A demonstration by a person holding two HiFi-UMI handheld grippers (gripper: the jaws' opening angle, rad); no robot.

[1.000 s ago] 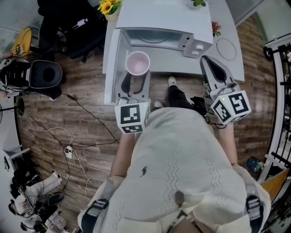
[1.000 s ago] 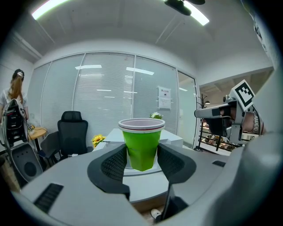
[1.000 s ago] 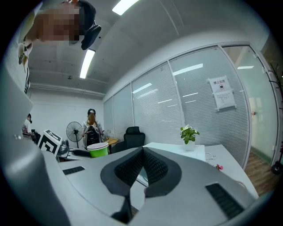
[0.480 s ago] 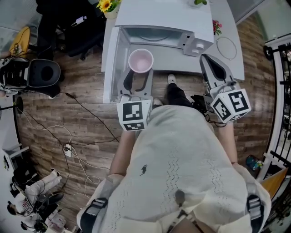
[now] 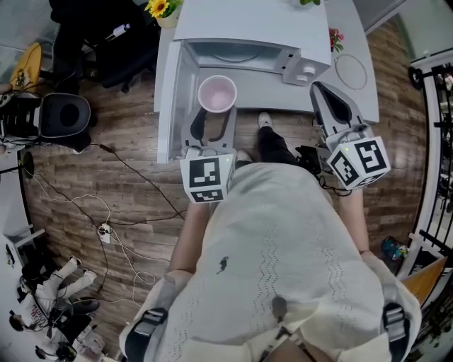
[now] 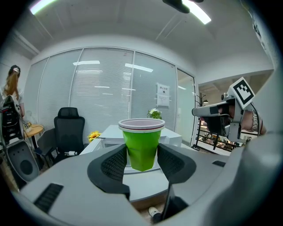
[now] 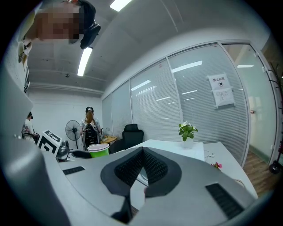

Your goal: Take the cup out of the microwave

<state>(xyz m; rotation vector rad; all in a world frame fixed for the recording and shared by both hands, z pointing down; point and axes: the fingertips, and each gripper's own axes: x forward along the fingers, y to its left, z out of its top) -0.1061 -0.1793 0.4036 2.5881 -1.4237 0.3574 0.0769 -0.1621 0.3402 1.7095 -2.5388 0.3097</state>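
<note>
A cup, green outside and pink inside, hangs upright in front of the open white microwave. My left gripper is shut on the cup's lower half. In the left gripper view the black pads press both sides of the green cup. The microwave door stands swung out to the left of the cup. My right gripper is shut on nothing, at the right in front of the microwave's control panel. In the right gripper view its jaws meet, and the cup shows far to the left.
The microwave sits on a white table with a round white disc and small pink flowers. Sunflowers stand at the table's far left. A black office chair, a black bin-like appliance and cables are on the wooden floor at left.
</note>
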